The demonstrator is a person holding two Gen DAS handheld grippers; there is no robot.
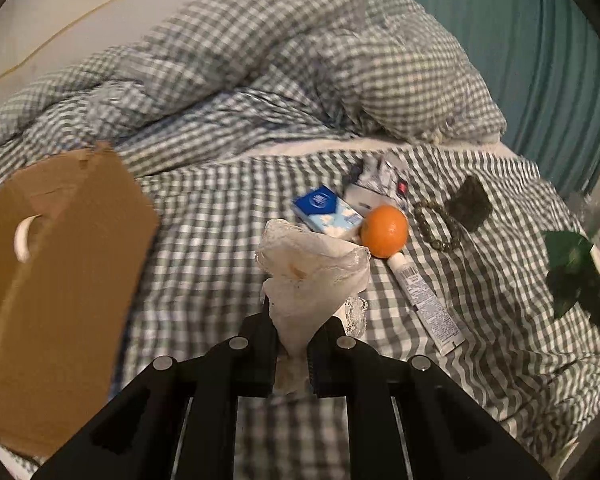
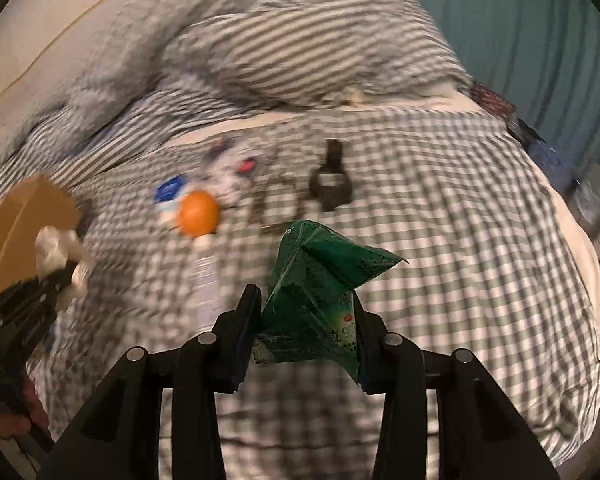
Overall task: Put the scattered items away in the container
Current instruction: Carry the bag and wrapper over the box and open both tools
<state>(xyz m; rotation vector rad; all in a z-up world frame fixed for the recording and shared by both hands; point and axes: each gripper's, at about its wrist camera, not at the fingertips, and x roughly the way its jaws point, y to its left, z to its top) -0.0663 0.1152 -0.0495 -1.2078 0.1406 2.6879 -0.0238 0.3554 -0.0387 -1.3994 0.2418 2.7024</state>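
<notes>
On a gingham-covered bed (image 1: 204, 208), a cardboard box (image 1: 64, 280) stands at far left, its lower edge cut off. Beside it the left gripper (image 1: 290, 344) pinches a crumpled white tissue (image 1: 312, 272). Centre: a blue tissue pack (image 1: 326, 210), an orange (image 1: 384, 230), a tube (image 1: 424, 304), beads (image 1: 436, 224), all blurred from the other camera. Right, the right gripper (image 2: 306, 332) clamps a crushed green packet (image 2: 320, 292).

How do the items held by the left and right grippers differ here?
The left gripper pinches a white, crumpled tissue; the right gripper clamps a green printed packet. The tissue is soft and lace-edged, the packet glossy and angular. Both are lifted off the bed.
</notes>
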